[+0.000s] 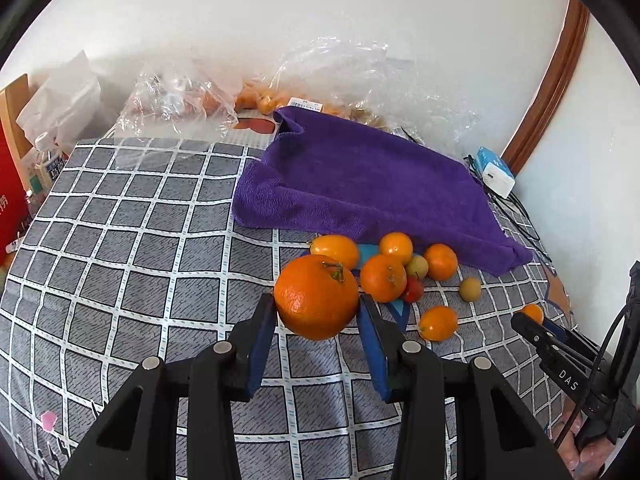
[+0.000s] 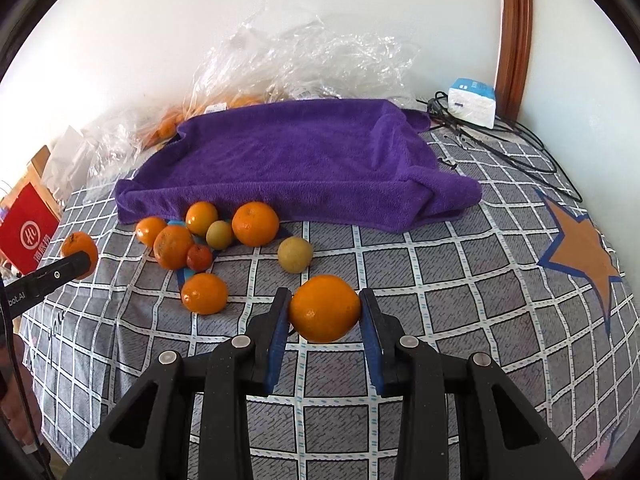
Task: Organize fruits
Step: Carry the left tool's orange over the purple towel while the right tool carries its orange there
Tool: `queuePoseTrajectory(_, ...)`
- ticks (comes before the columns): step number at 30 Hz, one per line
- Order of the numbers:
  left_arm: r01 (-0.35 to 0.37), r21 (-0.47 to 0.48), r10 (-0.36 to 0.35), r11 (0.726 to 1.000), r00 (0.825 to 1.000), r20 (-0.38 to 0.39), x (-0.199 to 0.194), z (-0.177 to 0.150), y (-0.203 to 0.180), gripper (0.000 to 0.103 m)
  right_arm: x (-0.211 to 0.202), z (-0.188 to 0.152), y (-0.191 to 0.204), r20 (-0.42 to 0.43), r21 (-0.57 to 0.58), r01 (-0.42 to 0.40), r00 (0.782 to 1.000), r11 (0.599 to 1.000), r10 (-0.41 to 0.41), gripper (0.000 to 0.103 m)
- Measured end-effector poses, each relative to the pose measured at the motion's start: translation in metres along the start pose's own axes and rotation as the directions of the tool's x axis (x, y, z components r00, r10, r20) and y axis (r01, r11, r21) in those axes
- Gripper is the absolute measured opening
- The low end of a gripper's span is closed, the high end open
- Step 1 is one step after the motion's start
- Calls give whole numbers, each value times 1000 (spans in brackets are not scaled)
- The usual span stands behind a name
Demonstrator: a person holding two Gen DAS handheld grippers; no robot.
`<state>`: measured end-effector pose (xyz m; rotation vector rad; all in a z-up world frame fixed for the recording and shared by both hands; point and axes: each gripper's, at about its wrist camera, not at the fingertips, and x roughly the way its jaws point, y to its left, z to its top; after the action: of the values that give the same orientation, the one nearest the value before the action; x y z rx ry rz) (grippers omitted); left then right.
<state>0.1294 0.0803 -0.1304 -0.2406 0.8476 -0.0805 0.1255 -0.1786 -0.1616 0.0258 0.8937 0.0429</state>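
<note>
Both grippers held an orange apiece above the checked cloth.

The left gripper (image 1: 317,312) pointed steeply down, its blue pads clamped on the sides of a large orange (image 1: 316,297) with a green stem, lifted clear of the cloth (image 1: 132,240). The right gripper (image 2: 325,312) tilted down likewise, its jaws clenched on a smaller orange (image 2: 325,308); in the left view it showed at the right edge, with part of a hand (image 1: 582,446) on its handle. The loose fruit (image 2: 200,240) lay bunched just ahead, against the near edge of the purple towel (image 2: 288,160), which dipped like a shallow tray with raised sides. Open cloth stretched left of the left gripper and right of the right one, towards the orange star (image 2: 580,248). Plastic bags (image 2: 304,60) lined the wall beyond, and cables (image 2: 500,140) with a white box (image 2: 472,102) filled the far right corner.
</note>
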Motion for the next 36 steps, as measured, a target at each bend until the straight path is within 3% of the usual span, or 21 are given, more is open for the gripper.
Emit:
queuePoseTrajectory(19,15,5,-15,1000,1000,21,-11,23,-12,39,-14,20,-1,30,-5,9,1000,1000,-9,34)
queuePoseTrajectory(36,21,19,-22,1000,999,45,-5,62,-27,39,-14,61,-1,73,-2,-2,997,1000,2,34)
